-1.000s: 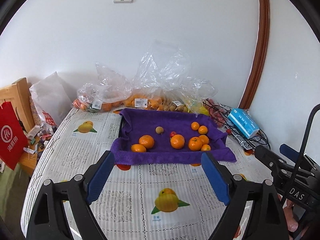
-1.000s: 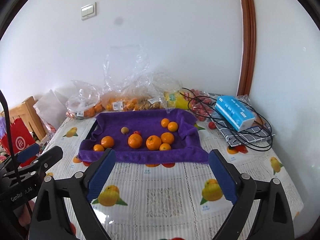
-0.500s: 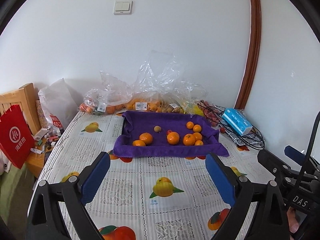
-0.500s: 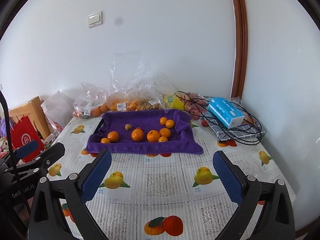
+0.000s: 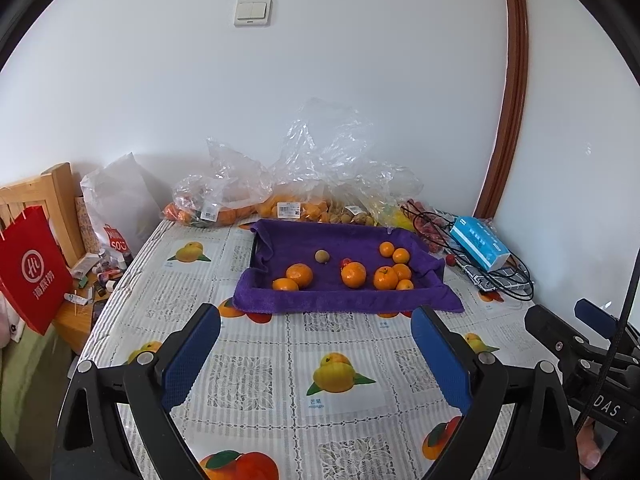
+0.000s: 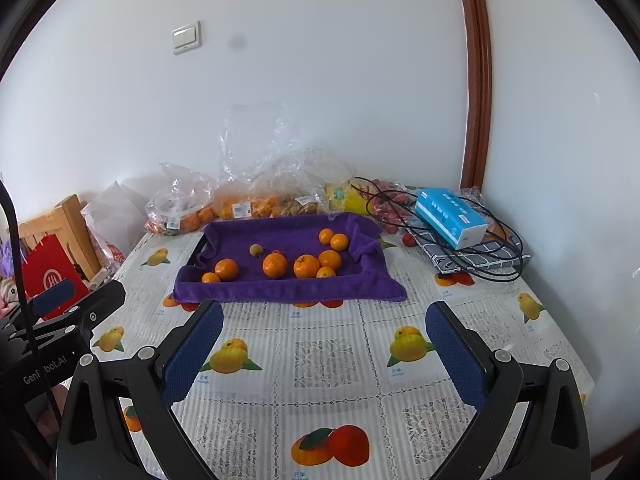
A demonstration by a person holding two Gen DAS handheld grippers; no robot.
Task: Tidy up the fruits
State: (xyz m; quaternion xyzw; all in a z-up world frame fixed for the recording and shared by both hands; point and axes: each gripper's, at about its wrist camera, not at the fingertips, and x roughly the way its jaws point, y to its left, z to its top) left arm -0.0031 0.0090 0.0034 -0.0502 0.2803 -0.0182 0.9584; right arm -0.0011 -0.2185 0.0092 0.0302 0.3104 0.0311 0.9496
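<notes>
A tray lined with a purple towel (image 5: 280, 300) (image 6: 240, 294) sits at the far middle of the table. On it lie several oranges (image 5: 353, 274) (image 6: 275, 265), a small brown fruit (image 5: 322, 256) (image 6: 255, 249) and a small red fruit (image 5: 345, 261). My left gripper (image 5: 315, 326) is open and empty, hovering over the tablecloth short of the tray. My right gripper (image 6: 325, 316) is also open and empty, likewise on the near side of the tray. Each gripper shows at the edge of the other's view.
Clear plastic bags of fruit (image 5: 288, 204) (image 6: 256, 200) line the wall behind the tray. A blue tissue box (image 5: 478, 242) (image 6: 450, 216) lies on a checked cloth with black cables at the right. A red paper bag (image 5: 30, 268) and wooden chair (image 5: 44, 196) stand left of the table.
Both grippers pulled back from the tray and rose slightly, so the tray looks smaller and more tablecloth shows. Their jaws widened a little.
</notes>
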